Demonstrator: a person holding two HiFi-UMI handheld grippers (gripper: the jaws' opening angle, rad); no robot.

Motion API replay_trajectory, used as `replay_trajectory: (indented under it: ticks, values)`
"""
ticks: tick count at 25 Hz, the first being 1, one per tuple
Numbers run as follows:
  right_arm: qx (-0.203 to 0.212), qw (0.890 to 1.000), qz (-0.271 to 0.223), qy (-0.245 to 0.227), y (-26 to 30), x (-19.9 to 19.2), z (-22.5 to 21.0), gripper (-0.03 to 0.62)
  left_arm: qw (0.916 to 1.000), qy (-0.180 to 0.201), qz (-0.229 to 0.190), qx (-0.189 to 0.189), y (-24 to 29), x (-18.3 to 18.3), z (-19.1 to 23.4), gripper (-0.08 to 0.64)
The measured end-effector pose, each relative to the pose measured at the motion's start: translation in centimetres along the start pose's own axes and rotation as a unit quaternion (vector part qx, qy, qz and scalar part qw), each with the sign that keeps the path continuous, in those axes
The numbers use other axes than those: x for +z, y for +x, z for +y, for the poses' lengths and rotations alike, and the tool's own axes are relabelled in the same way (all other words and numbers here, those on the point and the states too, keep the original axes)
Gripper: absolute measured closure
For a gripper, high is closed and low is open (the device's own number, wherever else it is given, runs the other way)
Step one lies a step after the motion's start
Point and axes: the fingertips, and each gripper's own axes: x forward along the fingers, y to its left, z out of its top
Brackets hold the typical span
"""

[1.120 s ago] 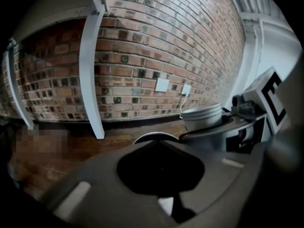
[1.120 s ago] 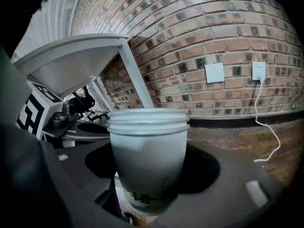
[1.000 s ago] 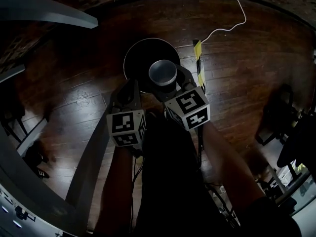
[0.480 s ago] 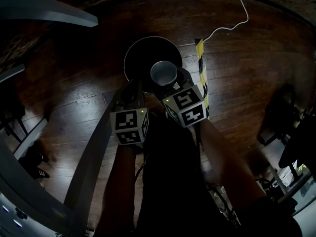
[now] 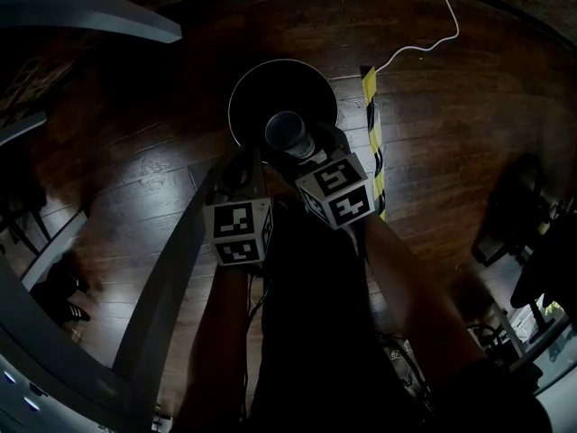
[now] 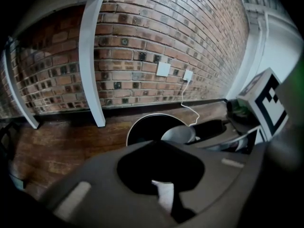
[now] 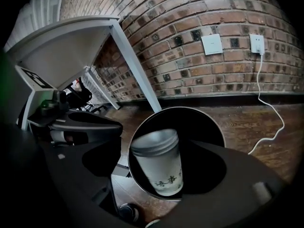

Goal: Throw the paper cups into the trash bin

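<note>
The black trash bin stands open on the wood floor, right under both tools. My left gripper hangs at the bin's near edge with its jaws clenched together on nothing I can name (a pale scrap shows at their seam, too dim to identify). My right gripper is over the bin mouth with its jaws spread. The paper cup sits loose between them, rim tipped away, blurred against the bin's dark inside. I judge the cup to be empty, very light and easily crushed. Any regrip belongs low on the side wall with a gentle squeeze, since the rim would buckle and a hard pinch would fold it.
</note>
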Motion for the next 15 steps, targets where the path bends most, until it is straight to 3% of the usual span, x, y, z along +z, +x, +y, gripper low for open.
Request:
replay_trajectory:
  ticks: [10,15]
  values:
    - [-0.011,1.0,-0.023,0.003,-1.4,1.1,-0.2,0.195,0.9999,-0.006,-0.01,0.009,-0.7,0.3,-0.2,0.555]
    - [-0.025,0.998,-0.063,0.006,-4.5,4.5,0.1,0.26,0.9993,-0.011,-0.028,0.024,-2.7,2.4,0.0,0.555]
